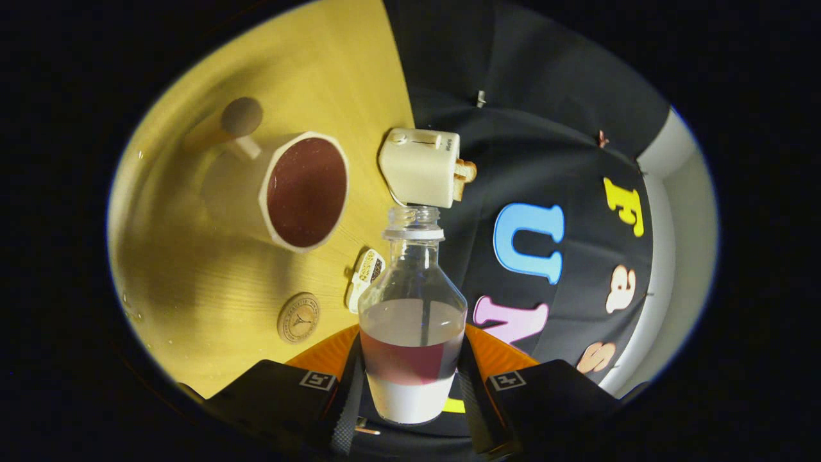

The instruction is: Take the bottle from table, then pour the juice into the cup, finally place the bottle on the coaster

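Wooden table (192, 308), claw (410, 385) clamping bottle (412, 321), cup (306, 192), toaster (420, 165) beyond

Warm, fairly dim light falls on the wooden table (211, 282), which reads yellow. The cup (301, 192) throws a soft shadow across it. Fisheye distortion bends the edges; the gripper's fingers (282, 398) sit dark and slightly soft.

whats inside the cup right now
The cup holds dark red-brown juice nearly to its rim; its bottom is hidden under the liquid. The bottle, clamped in the gripper, has some juice left.
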